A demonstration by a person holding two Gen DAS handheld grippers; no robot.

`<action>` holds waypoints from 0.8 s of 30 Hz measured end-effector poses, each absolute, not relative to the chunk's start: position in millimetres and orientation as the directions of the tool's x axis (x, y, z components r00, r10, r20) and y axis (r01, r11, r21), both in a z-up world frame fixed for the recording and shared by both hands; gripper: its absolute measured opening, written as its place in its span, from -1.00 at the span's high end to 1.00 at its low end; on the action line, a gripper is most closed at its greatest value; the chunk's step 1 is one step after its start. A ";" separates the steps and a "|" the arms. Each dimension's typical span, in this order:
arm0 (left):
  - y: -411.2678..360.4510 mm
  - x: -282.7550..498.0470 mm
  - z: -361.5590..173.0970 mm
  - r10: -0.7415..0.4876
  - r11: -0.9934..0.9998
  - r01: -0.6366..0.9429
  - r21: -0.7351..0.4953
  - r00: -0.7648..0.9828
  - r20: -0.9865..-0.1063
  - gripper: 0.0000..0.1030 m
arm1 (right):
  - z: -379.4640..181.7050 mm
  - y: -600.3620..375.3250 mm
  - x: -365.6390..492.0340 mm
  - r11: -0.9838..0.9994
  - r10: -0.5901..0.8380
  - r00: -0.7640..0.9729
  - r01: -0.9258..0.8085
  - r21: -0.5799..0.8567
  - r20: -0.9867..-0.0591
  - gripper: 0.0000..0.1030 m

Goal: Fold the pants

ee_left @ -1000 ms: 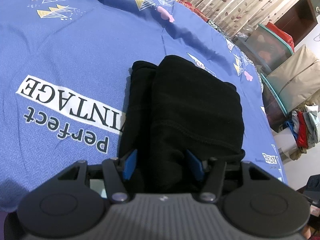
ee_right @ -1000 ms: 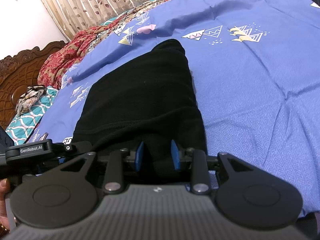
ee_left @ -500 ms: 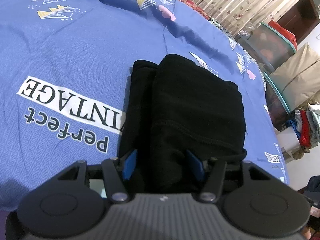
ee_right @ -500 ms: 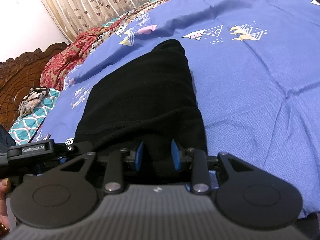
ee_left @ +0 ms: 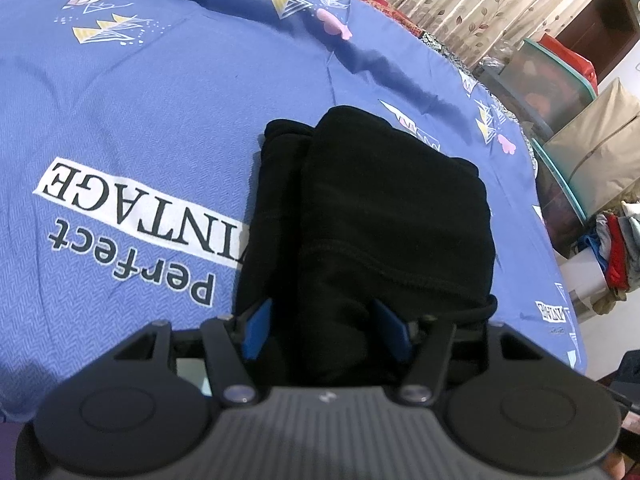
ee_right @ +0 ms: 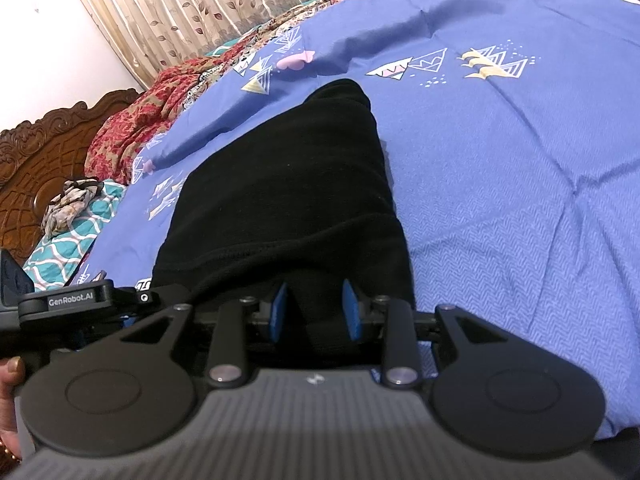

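Note:
The black pants [ee_left: 384, 208] lie folded into a thick bundle on the blue printed bedsheet [ee_left: 152, 120], one layer stacked over a narrower one on the left. My left gripper [ee_left: 324, 330] is shut on the bundle's near edge, and thick fabric fills the space between its blue pads [ee_left: 256, 328]. From the right wrist view the same pants [ee_right: 288, 184] stretch away across the sheet [ee_right: 512, 168]. My right gripper [ee_right: 316, 312] is shut on a narrower fold of the near edge. The fingertips of both grippers are buried in cloth.
Beyond the bed's right edge stand clear storage boxes [ee_left: 560, 76], a beige bag [ee_left: 600, 152] and a clothes pile [ee_left: 616, 248]. The right wrist view shows a carved wooden headboard [ee_right: 36, 168], a red blanket [ee_right: 160, 104], a teal pillow [ee_right: 68, 248] and a hand [ee_right: 8, 380].

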State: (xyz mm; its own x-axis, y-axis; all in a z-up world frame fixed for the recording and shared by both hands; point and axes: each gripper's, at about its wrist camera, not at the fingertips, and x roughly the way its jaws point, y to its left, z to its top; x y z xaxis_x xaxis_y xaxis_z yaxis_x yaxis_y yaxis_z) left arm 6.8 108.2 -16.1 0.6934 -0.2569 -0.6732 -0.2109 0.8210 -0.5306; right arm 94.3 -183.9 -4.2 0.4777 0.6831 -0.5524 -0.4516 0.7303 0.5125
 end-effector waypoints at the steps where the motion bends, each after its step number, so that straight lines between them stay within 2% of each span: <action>1: 108.1 6.8 -16.0 -0.257 0.821 -0.211 -0.531 0.694 -0.673 -0.12 | -4.3 -183.8 94.4 0.731 0.683 0.478 -0.452 0.512 -0.553 0.34; 24: 113.5 0.8 -18.3 -0.274 0.811 -0.196 -0.551 0.705 -0.654 -0.12 | -1.8 -178.7 92.4 0.747 0.665 0.488 -0.446 0.493 -0.566 0.34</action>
